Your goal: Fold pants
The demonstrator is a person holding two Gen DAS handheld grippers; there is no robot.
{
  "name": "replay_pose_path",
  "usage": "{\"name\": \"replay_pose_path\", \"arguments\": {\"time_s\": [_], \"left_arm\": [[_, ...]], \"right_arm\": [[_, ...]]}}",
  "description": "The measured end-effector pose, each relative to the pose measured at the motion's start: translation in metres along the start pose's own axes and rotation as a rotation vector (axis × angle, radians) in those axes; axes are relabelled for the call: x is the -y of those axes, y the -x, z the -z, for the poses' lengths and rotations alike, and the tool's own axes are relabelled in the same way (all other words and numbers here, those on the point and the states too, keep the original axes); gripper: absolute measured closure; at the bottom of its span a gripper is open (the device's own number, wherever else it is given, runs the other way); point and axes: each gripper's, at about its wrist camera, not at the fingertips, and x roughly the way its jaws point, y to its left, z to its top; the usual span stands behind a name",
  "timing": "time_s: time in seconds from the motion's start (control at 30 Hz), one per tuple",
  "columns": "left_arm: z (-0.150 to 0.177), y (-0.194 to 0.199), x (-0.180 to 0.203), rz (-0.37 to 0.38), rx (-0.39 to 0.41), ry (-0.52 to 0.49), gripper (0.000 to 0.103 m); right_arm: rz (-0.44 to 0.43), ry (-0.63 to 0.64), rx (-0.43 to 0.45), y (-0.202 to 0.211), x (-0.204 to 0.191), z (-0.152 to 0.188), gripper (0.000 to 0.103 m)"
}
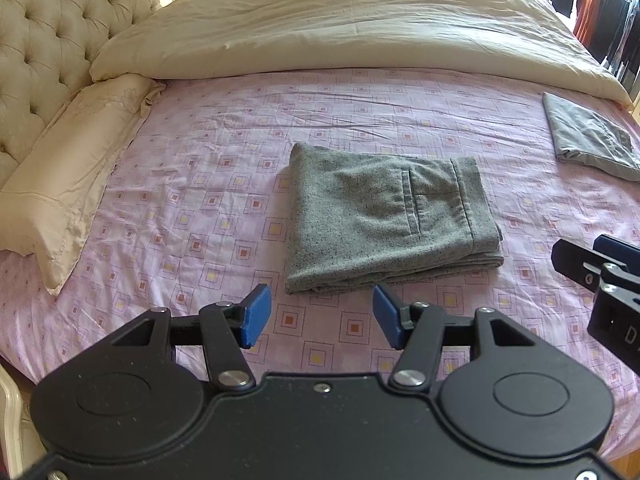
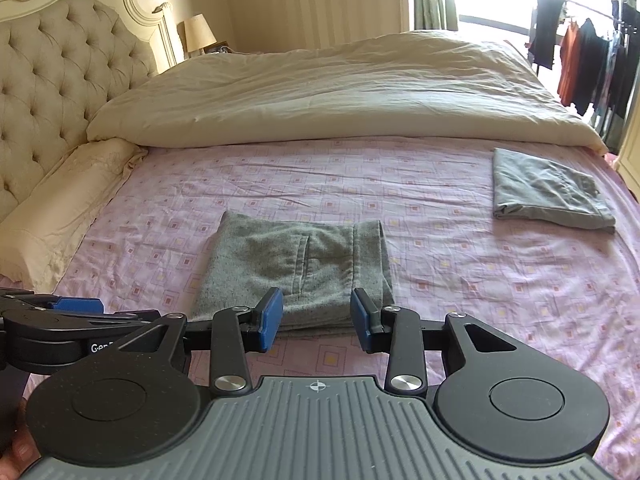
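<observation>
Pants (image 1: 390,216) folded, just beyond open left gripper (image 1: 322,318)

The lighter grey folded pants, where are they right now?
In both views the lighter grey folded pants lie far right on the pink sheet, just below the cream duvet, apart from the speckled grey pants.

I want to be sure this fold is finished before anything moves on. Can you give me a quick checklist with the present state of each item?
1. Speckled grey wool pants folded into a compact stack: ok.
2. Left gripper open, empty: ok.
3. Right gripper open, empty: ok.
4. Both grippers clear of the pants: ok.
5. Smooth grey folded garment lies apart on the pink patterned sheet: ok.
6. Layers beneath the stack even: cannot tell.
</observation>
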Motion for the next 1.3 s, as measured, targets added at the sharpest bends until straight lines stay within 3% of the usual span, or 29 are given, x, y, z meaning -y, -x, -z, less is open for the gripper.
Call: {"name": "replay_pose_path", "arguments": {"time_s": [1.3], "left_arm": [[0.007,-0.005,0.026,-0.041,-0.035,-0.027,0.041]], "right_arm": [[-0.075,0.006,-0.045,-0.02,0.024,0.001,0.067]]}}
